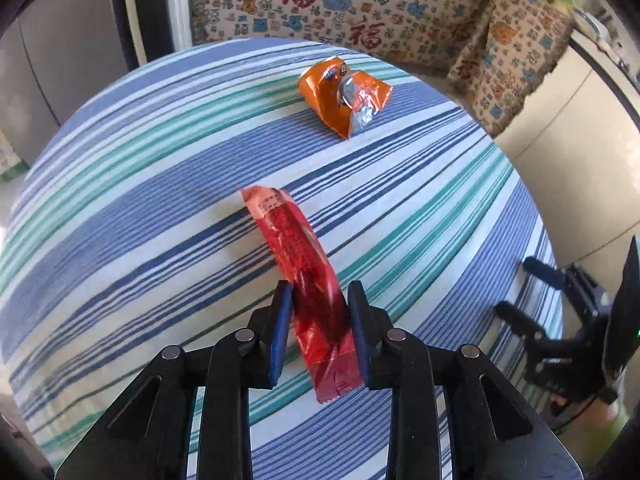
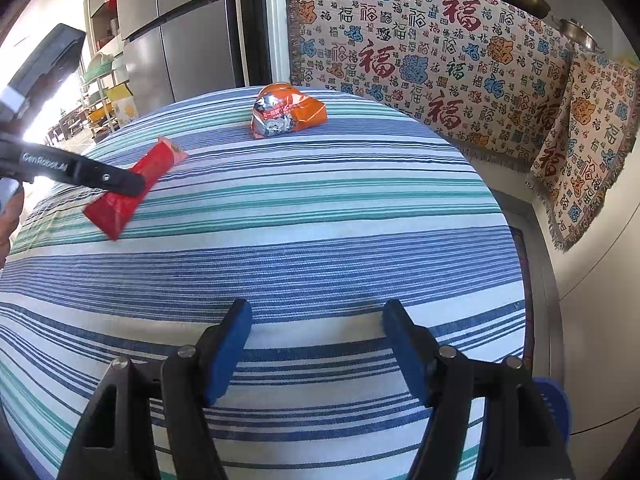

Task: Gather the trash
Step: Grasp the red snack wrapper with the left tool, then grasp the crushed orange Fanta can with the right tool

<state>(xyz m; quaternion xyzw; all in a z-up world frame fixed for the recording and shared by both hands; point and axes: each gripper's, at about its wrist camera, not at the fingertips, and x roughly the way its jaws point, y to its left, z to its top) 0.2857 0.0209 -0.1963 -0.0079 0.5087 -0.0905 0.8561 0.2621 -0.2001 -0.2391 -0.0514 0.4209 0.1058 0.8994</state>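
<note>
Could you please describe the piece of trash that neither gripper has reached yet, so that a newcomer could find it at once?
Start at the round table with the blue, green and white striped cloth. Toward its far side, near the patterned hanging, lies a crumpled orange wrapper with silver foil showing. Unlike the long flat red wrapper between the left gripper's pads, it is bunched up, orange and untouched.

A long, flat red plastic snack wrapper [image 1: 304,264] printed with dark text runs lengthwise, its near end raised off the striped cloth and its far end still resting on it. Farther back, well apart from it, a crumpled orange foil snack bag [image 1: 343,96] sits in a loose heap with its silver inner lining turned outward.
</note>
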